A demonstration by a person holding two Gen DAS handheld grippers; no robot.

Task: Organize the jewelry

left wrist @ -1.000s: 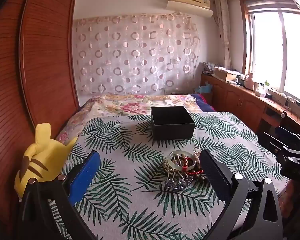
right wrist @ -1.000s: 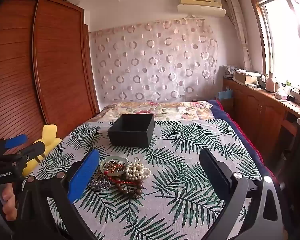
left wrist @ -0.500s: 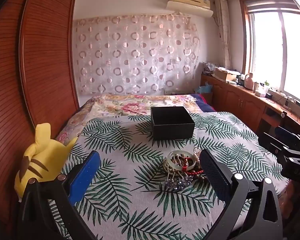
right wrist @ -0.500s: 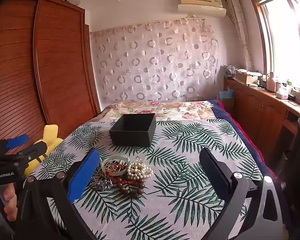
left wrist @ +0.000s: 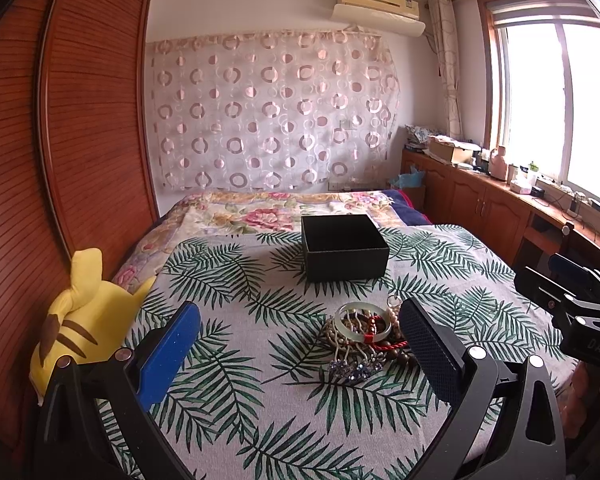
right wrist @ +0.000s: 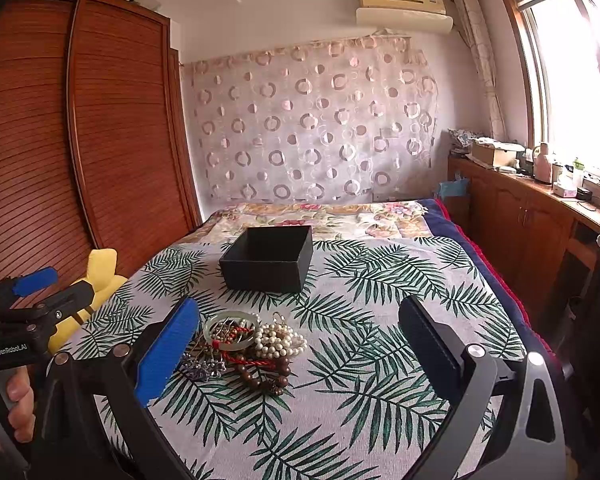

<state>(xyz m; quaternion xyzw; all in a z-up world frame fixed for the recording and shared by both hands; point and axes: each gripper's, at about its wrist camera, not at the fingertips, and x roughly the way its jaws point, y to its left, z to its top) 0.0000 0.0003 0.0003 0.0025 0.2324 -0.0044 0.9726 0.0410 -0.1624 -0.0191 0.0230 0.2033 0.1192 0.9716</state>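
Note:
A heap of jewelry (left wrist: 364,338) lies on the leaf-print cloth: a pale green bangle (right wrist: 230,329), a pearl strand (right wrist: 280,340), brown beads, red cord and a blue sparkly piece (left wrist: 354,370). Behind it stands an open black box (left wrist: 345,246), also in the right wrist view (right wrist: 269,258). My left gripper (left wrist: 300,316) is open, held above the cloth just short of the heap. My right gripper (right wrist: 300,312) is open too, with the heap low between its fingers, nearer the blue one. Neither holds anything. Each gripper shows at the edge of the other's view.
A yellow plush toy (left wrist: 84,312) leans against the wooden wardrobe (left wrist: 80,140) on the left. A wooden counter (left wrist: 512,204) with clutter runs under the window on the right. A floral blanket (left wrist: 268,210) covers the bed's far end.
The right gripper has drifted slightly left, so the box and heap sit a little further right in its view. The left gripper has barely moved.

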